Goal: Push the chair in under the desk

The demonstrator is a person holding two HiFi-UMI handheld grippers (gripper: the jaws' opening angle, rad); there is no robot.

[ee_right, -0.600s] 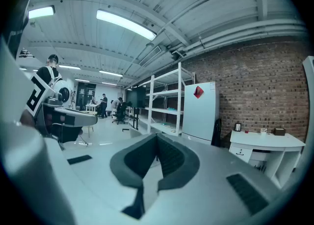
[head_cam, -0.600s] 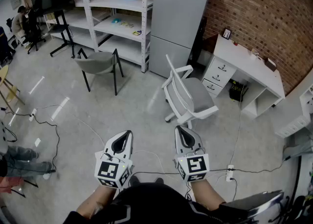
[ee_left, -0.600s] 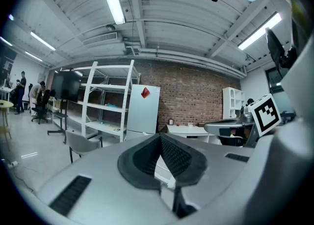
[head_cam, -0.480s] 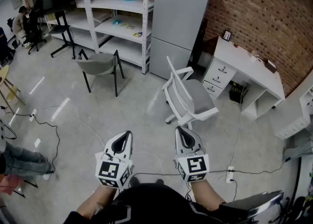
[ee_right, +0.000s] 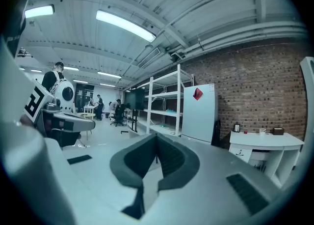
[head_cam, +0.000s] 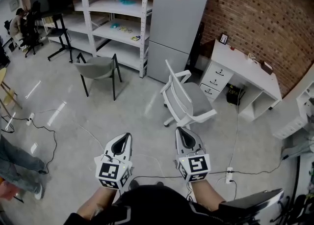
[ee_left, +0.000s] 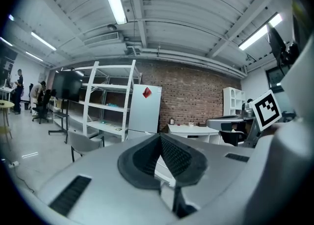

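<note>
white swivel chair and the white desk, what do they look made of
White swivel chair: smooth white slatted back and arms, probably moulded plastic; its grey seat pad looks matte, likely fabric. White desk with drawers: flat, evenly white square-edged panels, probably painted or laminated board, though that is uncertain.

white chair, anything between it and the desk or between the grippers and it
A black box-like thing sits in the desk's knee space beside the drawers, with a cable crossing the floor there. From left gripper and right gripper to the white chair, only floor and a thin cord.
</note>
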